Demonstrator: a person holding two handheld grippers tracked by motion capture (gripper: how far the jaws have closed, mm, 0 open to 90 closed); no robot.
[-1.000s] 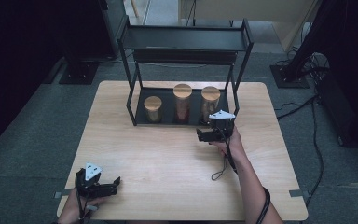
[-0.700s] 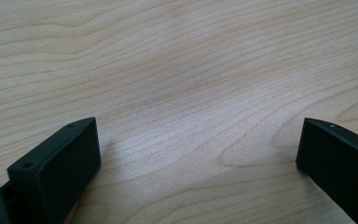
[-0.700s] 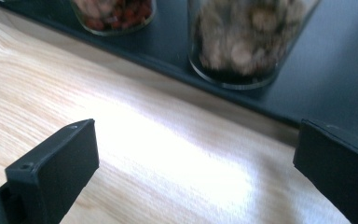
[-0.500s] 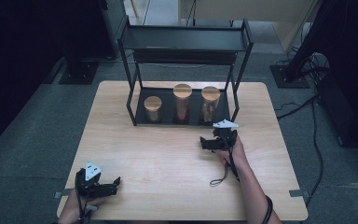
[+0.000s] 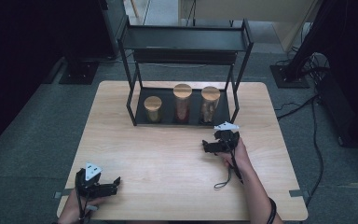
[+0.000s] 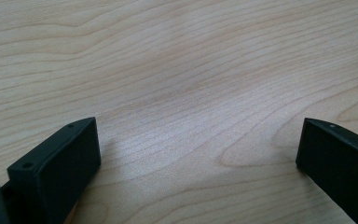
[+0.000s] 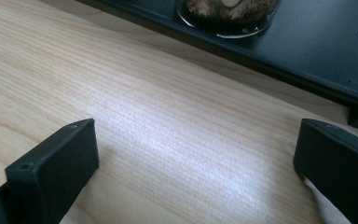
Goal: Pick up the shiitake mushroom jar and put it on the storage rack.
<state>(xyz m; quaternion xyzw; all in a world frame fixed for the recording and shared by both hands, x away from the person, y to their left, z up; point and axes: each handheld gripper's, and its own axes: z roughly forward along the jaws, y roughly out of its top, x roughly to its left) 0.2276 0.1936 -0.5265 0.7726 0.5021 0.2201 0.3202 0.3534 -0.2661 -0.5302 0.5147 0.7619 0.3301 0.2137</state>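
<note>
Three glass jars with wooden lids stand on the bottom tray of a black metal shelf [image 5: 137, 105]: a short one [image 5: 152, 108] at left, a taller one [image 5: 182, 102] in the middle and another [image 5: 210, 103] at right. My right gripper [image 5: 207, 147] rests on the table in front of the shelf's right leg, open, with nothing between its jaws. In the right gripper view [image 7: 196, 163] the base of a jar [image 7: 228, 14] and the tray's edge [image 7: 307, 70] lie just ahead. My left gripper [image 5: 113, 185] lies open at the table's front left; the left gripper view [image 6: 198, 154] has bare wood between the jaws.
The wooden table [image 5: 168, 154] has free room across its middle and front. The shelf has an upper deck [image 5: 182, 39] above the jars. Dark stands and cables lie on the floor around the table.
My right gripper has drawn back from the right jar toward me and come down near the tabletop. The left gripper has stayed still.
</note>
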